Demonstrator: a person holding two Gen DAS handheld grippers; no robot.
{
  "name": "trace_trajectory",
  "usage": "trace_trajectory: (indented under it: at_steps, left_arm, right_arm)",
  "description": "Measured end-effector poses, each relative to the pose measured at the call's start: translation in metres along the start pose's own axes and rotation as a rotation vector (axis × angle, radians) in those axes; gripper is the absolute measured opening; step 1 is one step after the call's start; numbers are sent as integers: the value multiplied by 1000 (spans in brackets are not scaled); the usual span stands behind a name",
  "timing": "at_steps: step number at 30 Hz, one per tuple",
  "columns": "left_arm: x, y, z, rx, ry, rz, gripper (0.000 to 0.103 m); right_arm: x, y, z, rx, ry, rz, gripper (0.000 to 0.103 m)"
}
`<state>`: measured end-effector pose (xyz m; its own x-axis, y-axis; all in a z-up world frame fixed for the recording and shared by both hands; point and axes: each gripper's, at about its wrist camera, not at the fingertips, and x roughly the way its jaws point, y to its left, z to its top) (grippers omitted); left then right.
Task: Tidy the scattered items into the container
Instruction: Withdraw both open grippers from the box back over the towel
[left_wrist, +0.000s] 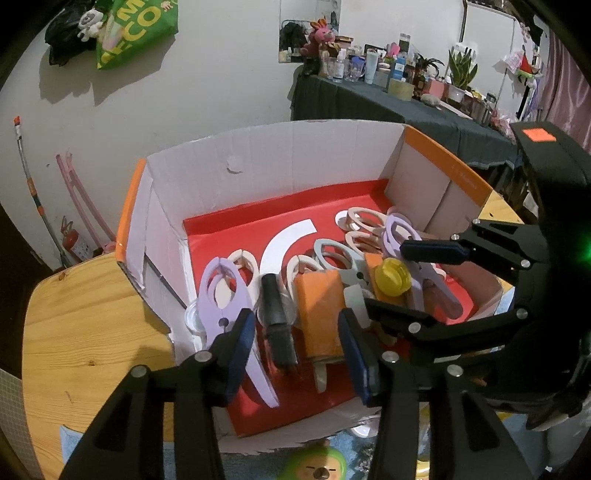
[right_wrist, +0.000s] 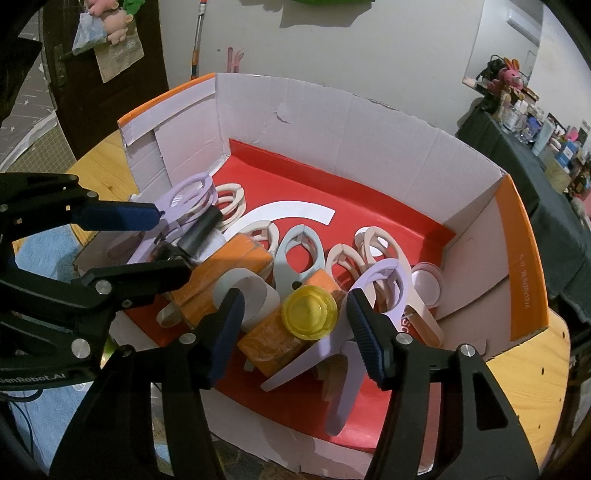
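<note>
A cardboard box (left_wrist: 295, 158) (right_wrist: 332, 122) with white walls and a red floor holds several plastic clips in purple (left_wrist: 221, 291), cream and grey (right_wrist: 299, 254). It also holds orange blocks (left_wrist: 317, 306) (right_wrist: 269, 339), a black-capped little bottle (left_wrist: 275, 306) (right_wrist: 201, 230) and a yellow round lid (left_wrist: 391, 282) (right_wrist: 309, 314). My left gripper (left_wrist: 295, 314) hangs open over the black bottle and an orange block, pads clear of both. My right gripper (right_wrist: 294, 295) is open astride the yellow lid without touching it. Each gripper shows at the edge of the other's view.
The box sits on a round wooden table (left_wrist: 74, 314) (right_wrist: 528, 376). A green toy (left_wrist: 317, 465) lies on blue cloth at the near edge. A dark-draped side table (left_wrist: 388, 99) crowded with bottles and plants stands behind on the right. A clear round lid (right_wrist: 426, 286) leans in the box's right corner.
</note>
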<state>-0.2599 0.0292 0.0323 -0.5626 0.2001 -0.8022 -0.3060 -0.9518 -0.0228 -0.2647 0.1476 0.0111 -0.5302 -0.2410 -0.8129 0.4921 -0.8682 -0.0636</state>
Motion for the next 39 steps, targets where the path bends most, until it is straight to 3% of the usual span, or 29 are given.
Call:
trace_trajectory:
  at_steps: [17, 39]
  left_arm:
    - [-4, 3, 0, -7, -10, -6, 58]
    - [-45, 2, 0, 1, -82, -11, 63]
  right_arm:
    - [2, -5, 0, 6, 0, -2, 62]
    - [-16, -9, 1, 20, -36, 2, 62]
